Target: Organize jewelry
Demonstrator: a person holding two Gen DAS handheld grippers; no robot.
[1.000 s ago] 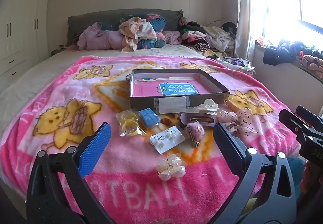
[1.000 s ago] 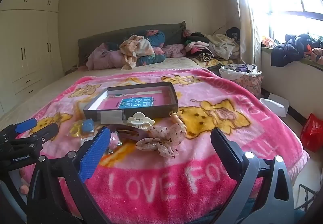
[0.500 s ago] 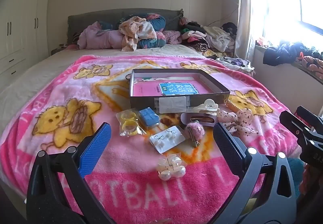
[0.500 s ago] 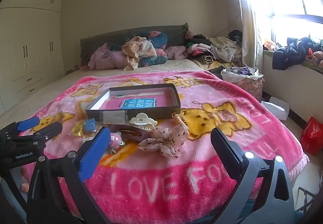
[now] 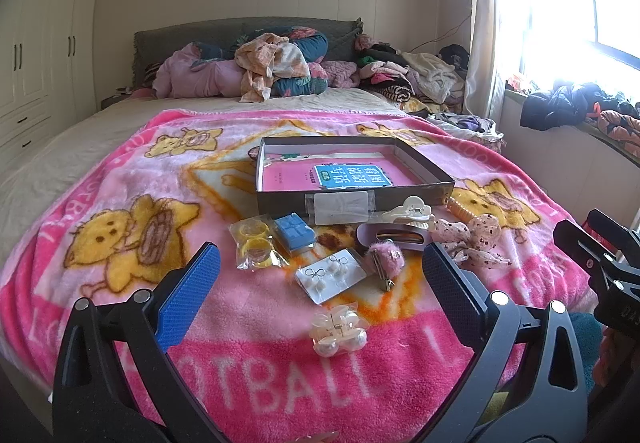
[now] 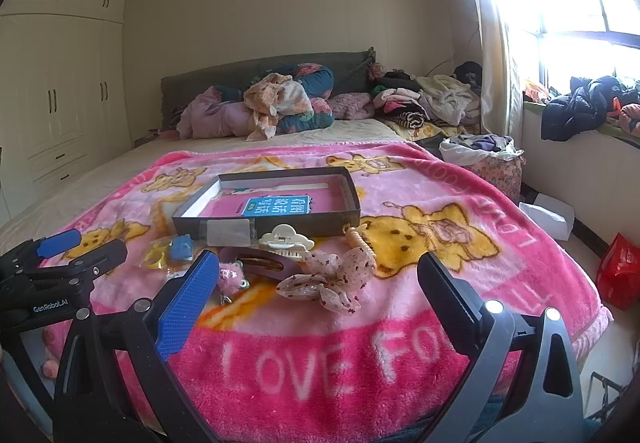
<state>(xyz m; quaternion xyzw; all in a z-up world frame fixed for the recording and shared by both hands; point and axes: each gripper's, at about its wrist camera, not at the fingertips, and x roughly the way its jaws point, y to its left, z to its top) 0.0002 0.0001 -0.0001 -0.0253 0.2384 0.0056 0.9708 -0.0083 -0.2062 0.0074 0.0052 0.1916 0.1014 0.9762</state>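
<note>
Right view edged closer; pearl clip between open jaws

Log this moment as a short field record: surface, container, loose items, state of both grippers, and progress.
surface: pink fleece cartoon blanket on a bed
container: shallow dark cardboard box, open, holding a pink booklet with a blue label
loose items: bag of yellow rings, blue block, white earring card, pearl claw clip, pink fuzzy clip, cream claw clip, mauve oval barrette, spotted fabric bow
left gripper: open, empty
right gripper: open, empty
progress: no jewelry visible in the box
</note>
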